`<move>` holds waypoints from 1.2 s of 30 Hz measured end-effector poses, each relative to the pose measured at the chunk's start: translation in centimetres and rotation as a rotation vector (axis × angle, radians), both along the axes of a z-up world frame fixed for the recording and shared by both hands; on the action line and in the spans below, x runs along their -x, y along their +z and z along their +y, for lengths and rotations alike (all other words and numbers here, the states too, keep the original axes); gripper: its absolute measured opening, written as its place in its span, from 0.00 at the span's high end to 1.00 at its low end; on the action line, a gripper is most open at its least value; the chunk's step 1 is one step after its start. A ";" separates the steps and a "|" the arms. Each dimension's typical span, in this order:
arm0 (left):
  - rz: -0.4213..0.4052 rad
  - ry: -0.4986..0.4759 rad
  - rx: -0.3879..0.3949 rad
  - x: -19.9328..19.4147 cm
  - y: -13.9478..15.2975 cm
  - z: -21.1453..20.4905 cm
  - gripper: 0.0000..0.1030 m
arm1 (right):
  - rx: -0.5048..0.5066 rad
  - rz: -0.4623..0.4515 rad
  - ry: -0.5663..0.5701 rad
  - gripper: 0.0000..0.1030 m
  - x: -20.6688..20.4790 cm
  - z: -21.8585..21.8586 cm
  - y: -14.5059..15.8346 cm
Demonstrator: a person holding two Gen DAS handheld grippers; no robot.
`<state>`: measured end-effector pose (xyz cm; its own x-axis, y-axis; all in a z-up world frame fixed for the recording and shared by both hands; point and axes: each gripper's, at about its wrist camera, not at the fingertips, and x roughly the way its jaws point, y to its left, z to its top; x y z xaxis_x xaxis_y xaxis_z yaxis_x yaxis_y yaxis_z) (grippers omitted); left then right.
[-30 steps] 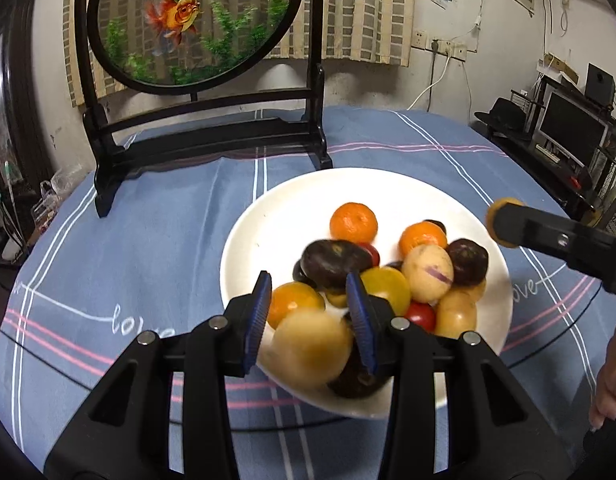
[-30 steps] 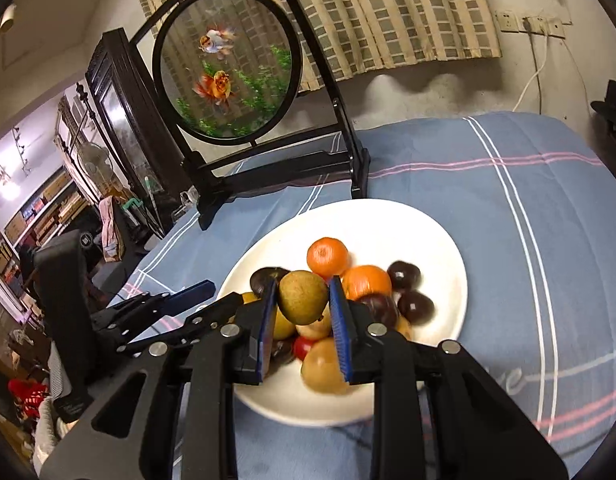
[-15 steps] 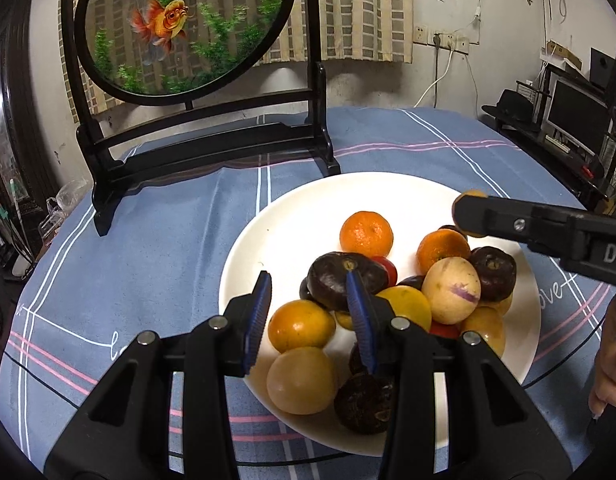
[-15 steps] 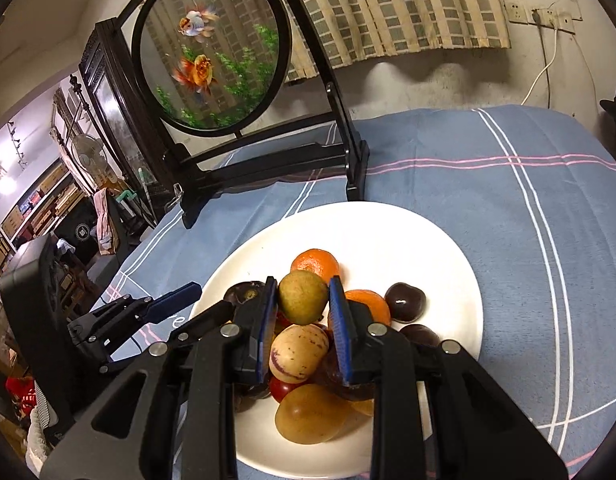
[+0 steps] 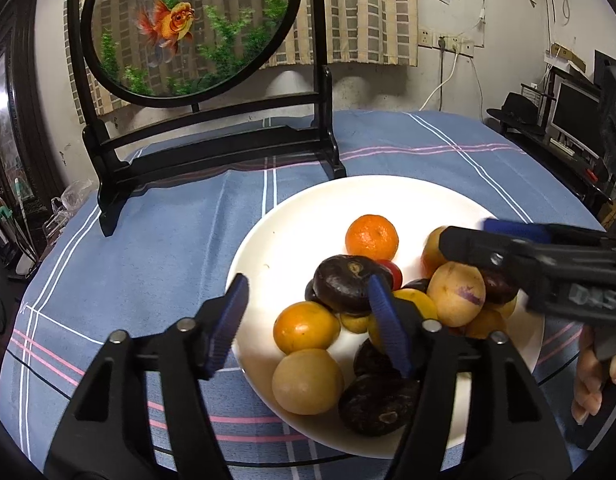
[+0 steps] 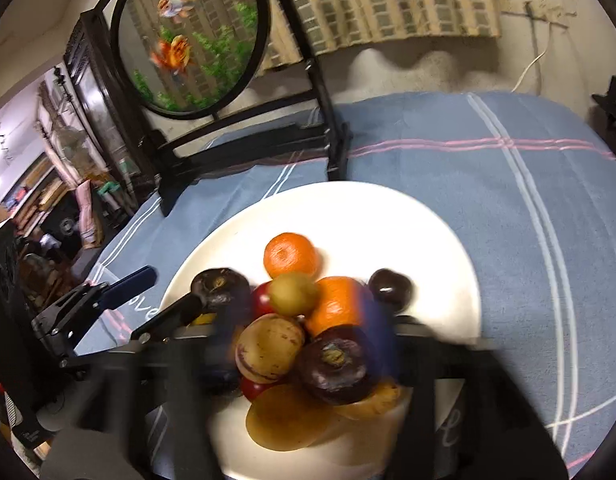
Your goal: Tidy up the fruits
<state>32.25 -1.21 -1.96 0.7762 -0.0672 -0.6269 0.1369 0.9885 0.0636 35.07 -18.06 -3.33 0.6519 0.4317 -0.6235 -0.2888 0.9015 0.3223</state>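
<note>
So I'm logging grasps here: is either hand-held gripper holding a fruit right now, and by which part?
Nothing is held. The left hand-held gripper and right hand-held gripper have just been opening; both stand open over the fruit on the white plate.

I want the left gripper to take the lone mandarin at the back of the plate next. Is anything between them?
Yes. A large dark purple fruit sits directly between the open left gripper and the mandarin, on the plate. An orange fruit lies nearer still, between its fingers.

One plate [image 5: 292, 240], two grippers, one screen [image 5: 188, 28].
</note>
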 end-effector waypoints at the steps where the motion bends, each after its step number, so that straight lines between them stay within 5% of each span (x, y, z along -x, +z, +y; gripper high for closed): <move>1: -0.002 -0.002 -0.001 0.0 0.0 0.0 0.34 | 0.003 -0.027 -0.008 0.23 0.3 -0.1 0.3; 12: -0.031 -0.020 0.010 1.6 1.2 -0.3 0.25 | -0.052 -0.090 -0.010 0.23 3.4 -0.9 3.4; 20: -0.059 -0.022 0.017 5.6 2.0 0.0 0.22 | -0.066 -0.098 -0.025 0.23 8.1 -1.7 3.9; 23: -0.070 -0.002 0.024 7.8 2.1 0.8 0.14 | -0.080 -0.100 -0.029 0.23 10.0 -2.1 3.6; 27: -0.090 0.025 0.048 11.3 1.8 1.7 0.02 | -0.118 -0.089 -0.058 0.05 13.2 -2.9 2.4; 30: -0.063 0.014 0.077 13.1 0.9 1.9 0.02 | -0.080 -0.063 -0.070 0.04 14.8 -3.0 1.2; 36: -0.077 0.015 0.016 14.5 0.6 0.9 0.02 | -0.015 -0.019 -0.148 0.01 16.3 -4.0 -0.1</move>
<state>17.76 -0.29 -1.39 0.8233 -0.0648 -0.5639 0.1175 0.9914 0.0575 18.73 -22.07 -3.42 0.7203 0.3394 -0.6050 -0.1594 0.9298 0.3318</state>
